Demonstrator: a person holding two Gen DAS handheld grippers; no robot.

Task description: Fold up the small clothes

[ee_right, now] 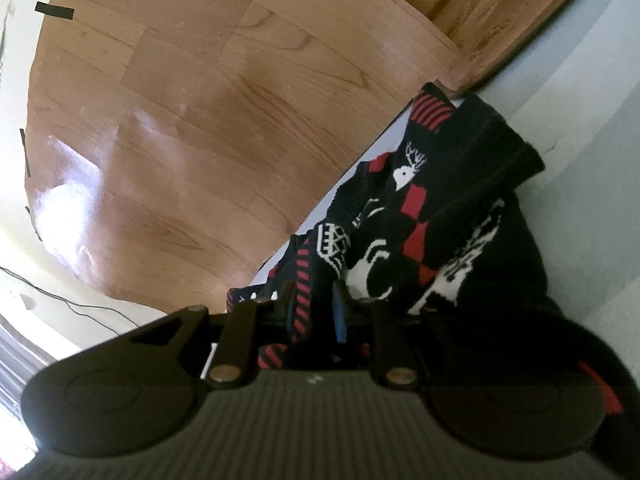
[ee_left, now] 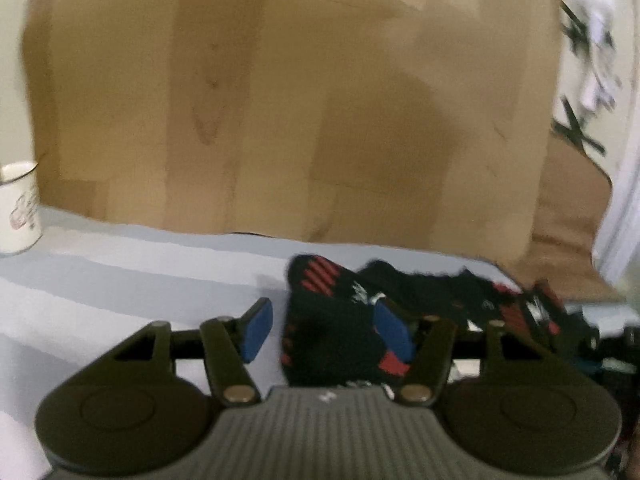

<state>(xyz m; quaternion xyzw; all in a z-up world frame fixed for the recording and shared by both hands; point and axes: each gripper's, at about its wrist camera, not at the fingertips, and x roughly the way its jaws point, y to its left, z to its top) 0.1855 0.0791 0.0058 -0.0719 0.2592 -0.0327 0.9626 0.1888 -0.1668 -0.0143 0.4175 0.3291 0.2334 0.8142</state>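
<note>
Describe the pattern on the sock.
The sock is black with red stripes, red checks and white deer motifs, clearest in the right wrist view.

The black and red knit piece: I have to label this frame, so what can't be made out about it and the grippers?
- Left wrist view: the knit piece is motion-blurred; its shape and type are unclear, and its near end is hidden behind the left gripper.
- Right wrist view: whether the right gripper pinches the fabric is unclear, pads dark and half covered.
- Mug: cut off by the left edge, print unreadable.
</note>
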